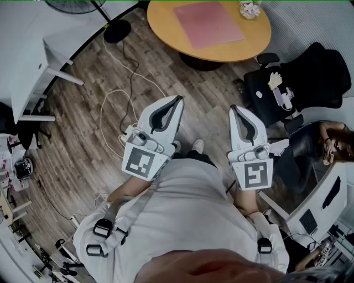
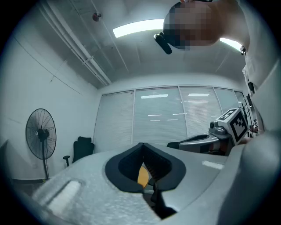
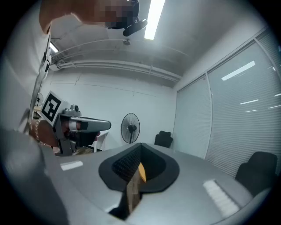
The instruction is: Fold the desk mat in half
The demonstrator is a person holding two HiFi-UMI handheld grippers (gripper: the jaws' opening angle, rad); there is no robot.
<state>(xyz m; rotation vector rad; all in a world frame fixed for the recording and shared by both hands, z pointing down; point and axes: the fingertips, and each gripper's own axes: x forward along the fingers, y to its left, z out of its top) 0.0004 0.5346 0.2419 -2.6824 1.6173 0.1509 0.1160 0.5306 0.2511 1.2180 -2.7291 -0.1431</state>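
Observation:
The pink desk mat (image 1: 208, 23) lies flat and unfolded on the round wooden table (image 1: 166, 30) at the top of the head view, well ahead of both grippers. My left gripper (image 1: 178, 99) is held in front of my chest over the wood floor, its jaws shut with nothing between them. Beside it my right gripper (image 1: 233, 108) is held the same way, also shut and empty. The left gripper view looks level across the room past its closed jaws (image 2: 141, 145); the right gripper view shows its closed jaws (image 3: 140, 145). Neither gripper view shows the mat.
A small flower pot (image 1: 250, 8) stands on the table's far right. A black office chair (image 1: 301, 83) with items on it is right of me, and a seated person (image 1: 332, 145) is further right. A fan base (image 1: 117, 31), floor cables (image 1: 113, 108) and a white desk (image 1: 27, 72) are to the left.

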